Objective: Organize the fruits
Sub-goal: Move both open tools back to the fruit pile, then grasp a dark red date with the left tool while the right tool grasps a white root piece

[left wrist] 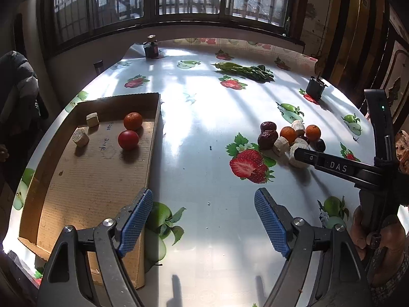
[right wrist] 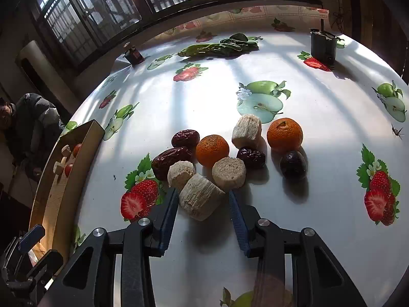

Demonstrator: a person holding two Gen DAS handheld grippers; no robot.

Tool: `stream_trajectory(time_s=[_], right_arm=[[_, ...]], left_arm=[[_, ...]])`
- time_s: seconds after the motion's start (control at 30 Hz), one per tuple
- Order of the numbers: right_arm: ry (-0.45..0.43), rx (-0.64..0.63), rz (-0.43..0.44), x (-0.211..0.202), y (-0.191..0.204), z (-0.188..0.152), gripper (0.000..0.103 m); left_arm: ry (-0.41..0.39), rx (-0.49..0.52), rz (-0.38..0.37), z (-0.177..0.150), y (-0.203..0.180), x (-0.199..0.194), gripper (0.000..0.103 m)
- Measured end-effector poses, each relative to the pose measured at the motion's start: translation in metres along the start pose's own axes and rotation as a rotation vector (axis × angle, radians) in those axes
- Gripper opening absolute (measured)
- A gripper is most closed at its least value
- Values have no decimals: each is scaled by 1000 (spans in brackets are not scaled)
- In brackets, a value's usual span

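A pile of fruit lies on the fruit-print tablecloth: two mandarins [right wrist: 212, 150] [right wrist: 284, 134], three red dates [right wrist: 185, 138], a dark round fruit [right wrist: 293, 165] and several pale sugarcane pieces [right wrist: 229, 172]. My right gripper [right wrist: 203, 199] has its blue pads against the sides of the nearest sugarcane piece [right wrist: 200, 198], which rests on the table. The left wrist view shows that gripper [left wrist: 299, 154] reaching into the pile. A cardboard tray [left wrist: 76, 179] on the left holds a mandarin [left wrist: 133, 121], a red fruit [left wrist: 128, 140] and two sugarcane pieces [left wrist: 80, 136]. My left gripper [left wrist: 203, 197] hangs open and empty by the tray's near right corner.
Leafy greens [right wrist: 219, 46], a dark jar [right wrist: 134, 53] and a dark container [right wrist: 323, 44] stand at the far side under the window. A person in a dark jacket [right wrist: 30, 120] sits beyond the table's left edge. A hand [left wrist: 370, 230] grips the right tool.
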State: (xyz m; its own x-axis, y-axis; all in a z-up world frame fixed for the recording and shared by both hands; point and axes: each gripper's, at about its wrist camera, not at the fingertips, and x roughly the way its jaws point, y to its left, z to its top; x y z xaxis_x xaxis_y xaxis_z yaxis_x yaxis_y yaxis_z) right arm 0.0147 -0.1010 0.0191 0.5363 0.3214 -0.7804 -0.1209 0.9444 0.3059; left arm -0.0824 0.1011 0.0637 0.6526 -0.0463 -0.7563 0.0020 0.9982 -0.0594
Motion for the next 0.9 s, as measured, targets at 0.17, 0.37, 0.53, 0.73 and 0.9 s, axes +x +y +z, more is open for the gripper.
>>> stream_trajectory(time_s=[0.17,0.37,0.53,0.73,0.9], right_arm=[[-58,4,-107,-25,-15,-11,42],[-122,76,-53,-33,-43,-12,42],[-108,56,66,-23,-33,-12,45],[-72,-31,47,-8,-8,-19,50],[-70,-56,14,-3,-3,-21,50]], left_arm=[[6,20,-24,17,-14,11,81],[66,-20,-125,52,-35,56,80],[124,-74,-240,77,-44,103,57],[173,-52,-274,76,-56,140,51],[141,-3,-278,74,-66,143,51]])
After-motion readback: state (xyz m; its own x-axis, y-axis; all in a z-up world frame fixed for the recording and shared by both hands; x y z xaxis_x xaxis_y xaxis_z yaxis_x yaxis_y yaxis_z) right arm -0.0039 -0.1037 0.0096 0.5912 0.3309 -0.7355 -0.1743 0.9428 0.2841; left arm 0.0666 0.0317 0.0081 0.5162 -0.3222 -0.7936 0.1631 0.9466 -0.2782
